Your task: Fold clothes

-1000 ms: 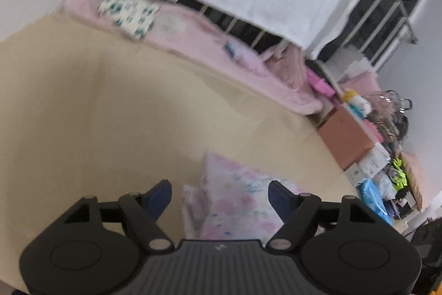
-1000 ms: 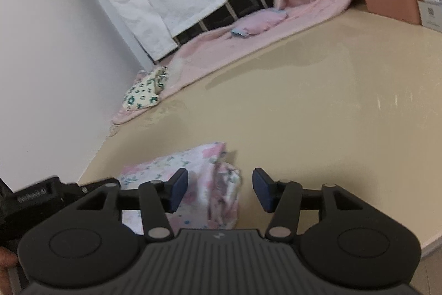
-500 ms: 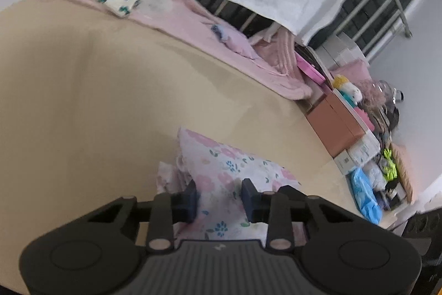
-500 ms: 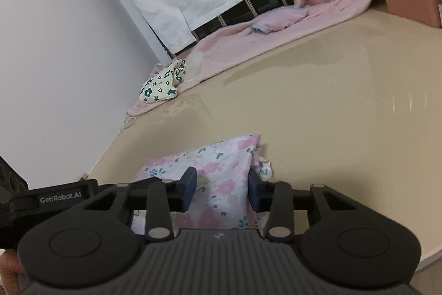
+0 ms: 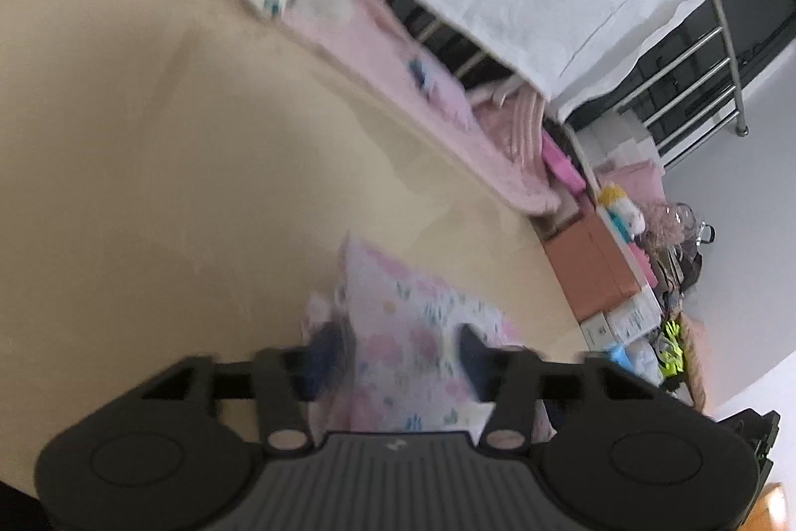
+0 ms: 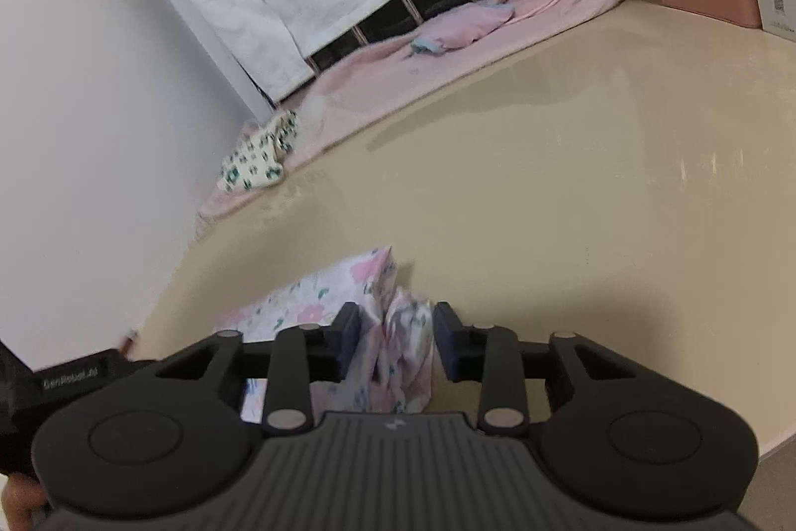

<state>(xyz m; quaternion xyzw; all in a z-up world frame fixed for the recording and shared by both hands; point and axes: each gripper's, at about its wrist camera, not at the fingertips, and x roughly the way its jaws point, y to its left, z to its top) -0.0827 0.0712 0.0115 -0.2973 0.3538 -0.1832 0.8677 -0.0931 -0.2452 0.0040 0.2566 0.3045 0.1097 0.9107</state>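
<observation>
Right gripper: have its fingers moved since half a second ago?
Yes. The right gripper has spread its fingers apart; against the floral garment lying on the beige table, they now stand wider on each side of the fold.

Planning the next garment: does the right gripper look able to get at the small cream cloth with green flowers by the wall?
Probably yes. Bare beige table lies between the right gripper and the cream flowered cloth; only the folded pink floral garment sits between its open fingers.

Folded pink floral garment (image 6: 318,297), flat on beige table (image 6: 572,192), near edge.
</observation>
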